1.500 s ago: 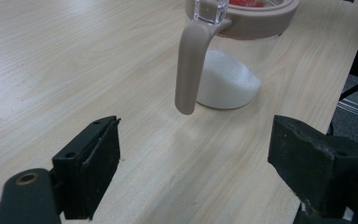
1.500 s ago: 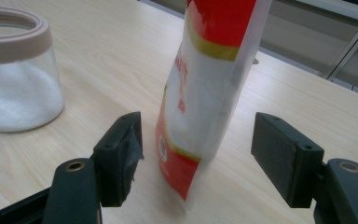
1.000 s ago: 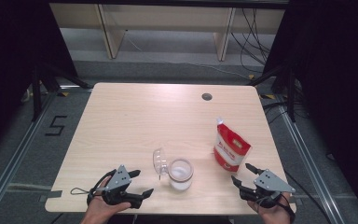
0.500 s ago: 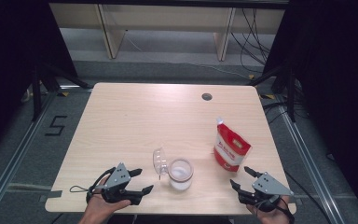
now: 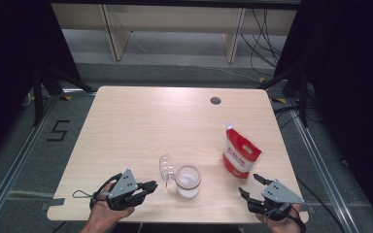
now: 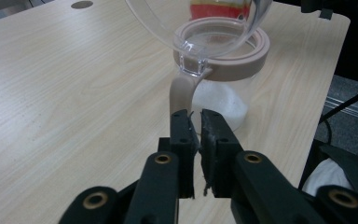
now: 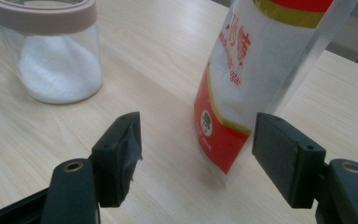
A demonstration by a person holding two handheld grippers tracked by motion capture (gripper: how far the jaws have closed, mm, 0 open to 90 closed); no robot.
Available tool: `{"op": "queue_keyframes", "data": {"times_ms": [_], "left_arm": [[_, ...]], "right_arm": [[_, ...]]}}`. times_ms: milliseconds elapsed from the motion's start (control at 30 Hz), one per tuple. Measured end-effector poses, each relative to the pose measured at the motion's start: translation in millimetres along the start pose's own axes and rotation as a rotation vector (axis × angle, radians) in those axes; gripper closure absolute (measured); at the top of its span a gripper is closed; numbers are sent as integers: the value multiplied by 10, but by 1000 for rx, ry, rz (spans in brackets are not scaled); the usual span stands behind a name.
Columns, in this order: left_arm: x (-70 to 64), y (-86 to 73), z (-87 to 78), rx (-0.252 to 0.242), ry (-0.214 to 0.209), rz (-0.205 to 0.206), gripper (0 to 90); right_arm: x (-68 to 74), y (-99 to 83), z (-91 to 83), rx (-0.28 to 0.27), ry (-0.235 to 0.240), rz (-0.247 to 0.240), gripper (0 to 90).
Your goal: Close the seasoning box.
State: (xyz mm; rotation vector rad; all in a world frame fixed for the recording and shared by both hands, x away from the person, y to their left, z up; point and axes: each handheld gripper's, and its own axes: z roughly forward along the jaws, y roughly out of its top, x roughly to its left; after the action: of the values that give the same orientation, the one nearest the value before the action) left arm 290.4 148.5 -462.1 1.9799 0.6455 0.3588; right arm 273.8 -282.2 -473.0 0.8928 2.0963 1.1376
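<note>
On the near half of the pale wooden surface (image 5: 141, 126) stands a glass jar (image 5: 188, 181), upright, its long axis vertical, with a band of pinkish-beige rim and white grains heaped in its lower part. Its clear domed lid (image 5: 165, 167) is swung open on a hinge and stands nearly on edge at the jar's left side, hollow facing the jar.

The left hand-held gripper (image 5: 148, 186) lies low over the front edge of the surface, just left of the jar, pointing rightward at it. In the left gripper view its jaws are drawn almost together with only a thin slit between them, and nothing is clamped there; their tips sit right in front of the beige hinge strap (image 6: 181, 93) that runs down from the rim, very near it, though whether they touch it is hard to tell.

To the right of the jar, well apart from it, stands a red-and-white pouch (image 5: 241, 154) of sugar, upright and leaning a little, its long axis running up and away from the person, its sealed top corner pointing toward the far edge.

The right hand-held gripper (image 5: 250, 185) hovers just in front of the pouch's base, aimed at it. In the right gripper view its jaws are spread wide, one on each side of the pouch's lower corner, holding nothing and clear of the pouch.

A small dark round hole (image 5: 215, 101) sits near the surface's far edge.
</note>
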Motion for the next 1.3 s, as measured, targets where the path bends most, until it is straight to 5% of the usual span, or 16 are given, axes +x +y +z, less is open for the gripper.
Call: {"op": "queue_keyframes", "data": {"times_ms": [1300], "left_arm": [[-26,264,78,-35,-21,31,886]], "right_arm": [[9,5,17,-9,5,-21,337]]}}
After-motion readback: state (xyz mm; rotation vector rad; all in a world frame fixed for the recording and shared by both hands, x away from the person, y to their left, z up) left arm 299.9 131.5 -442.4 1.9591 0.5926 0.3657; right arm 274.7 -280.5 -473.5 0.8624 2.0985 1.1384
